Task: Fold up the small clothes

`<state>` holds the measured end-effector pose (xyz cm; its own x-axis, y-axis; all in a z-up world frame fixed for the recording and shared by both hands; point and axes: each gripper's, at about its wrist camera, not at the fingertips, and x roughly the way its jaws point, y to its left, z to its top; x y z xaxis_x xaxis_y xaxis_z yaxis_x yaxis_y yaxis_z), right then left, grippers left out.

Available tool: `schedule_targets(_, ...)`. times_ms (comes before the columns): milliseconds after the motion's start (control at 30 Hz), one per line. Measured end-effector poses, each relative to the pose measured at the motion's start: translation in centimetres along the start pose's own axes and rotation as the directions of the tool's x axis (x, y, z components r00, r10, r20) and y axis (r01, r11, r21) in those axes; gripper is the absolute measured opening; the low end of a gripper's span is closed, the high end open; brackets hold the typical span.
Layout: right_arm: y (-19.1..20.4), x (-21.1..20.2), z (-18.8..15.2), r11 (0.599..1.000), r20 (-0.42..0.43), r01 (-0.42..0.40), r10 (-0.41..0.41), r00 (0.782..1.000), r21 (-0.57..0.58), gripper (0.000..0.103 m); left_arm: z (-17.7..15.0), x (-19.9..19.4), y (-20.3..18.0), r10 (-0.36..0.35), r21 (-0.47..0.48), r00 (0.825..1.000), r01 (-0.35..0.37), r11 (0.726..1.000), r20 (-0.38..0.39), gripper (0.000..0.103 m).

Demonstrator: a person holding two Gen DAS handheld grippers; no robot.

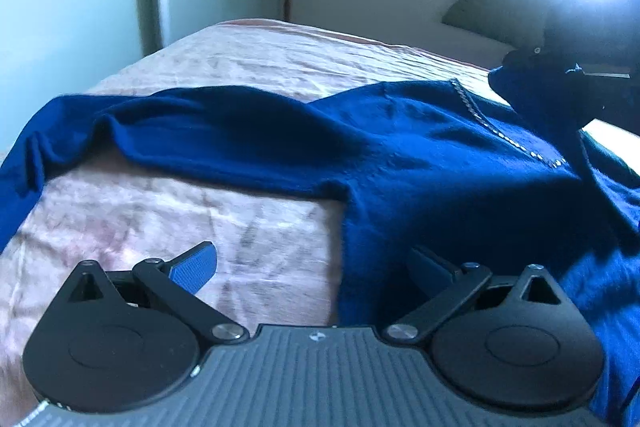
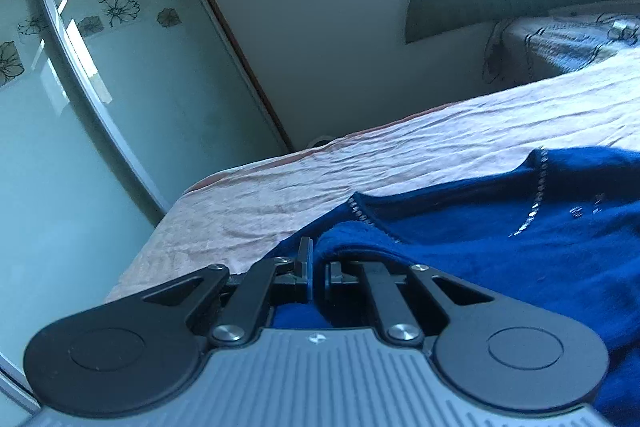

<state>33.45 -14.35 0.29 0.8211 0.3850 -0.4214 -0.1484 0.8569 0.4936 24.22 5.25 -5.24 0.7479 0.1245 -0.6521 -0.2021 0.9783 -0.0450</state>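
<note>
A deep blue sweater (image 1: 400,155) with a line of silvery studs (image 1: 476,115) along its neckline lies across the middle of the frame on a pale pink, faintly mottled bedspread (image 1: 140,211). At upper left in the right wrist view, frosted glass doors (image 2: 120,59) — greenish, printed with black-outlined flowers. The gripper fingers (image 1: 196,267) are black with blue pads.

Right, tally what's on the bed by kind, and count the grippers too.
Blue sweater: 1
Pillow: 1
Grippers: 2 (left gripper open, right gripper shut on the sweater)
Total: 4
</note>
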Motion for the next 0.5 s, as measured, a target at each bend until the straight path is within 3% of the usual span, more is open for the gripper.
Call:
schedule_targets(67, 0.0, 0.5, -0.1, 0.997, -0.015, -0.065, 0.065, 0.998, 0.03, 0.005, 0.1, 0.1, 0.3, 0.002, -0.02, 1.0, -0.002, 1.0, -0.006, 0.103)
schedule_targets(233, 1.4, 1.8, -0.7, 0.991, -0.059, -0.135, 0.136, 0.989, 0.016, 0.005, 0.0, 0.2, -0.1, 0.014, -0.007, 1.0, -0.014, 1.0, -0.005, 0.103)
schedule_targets(500, 2.3, 4.2, -2.2, 0.993, -0.121, -0.114, 0.114, 0.986, 0.011, 0.008, -0.1, 0.4, -0.4, 0.019, 0.005, 1.0, -0.019, 1.0, -0.016, 0.103)
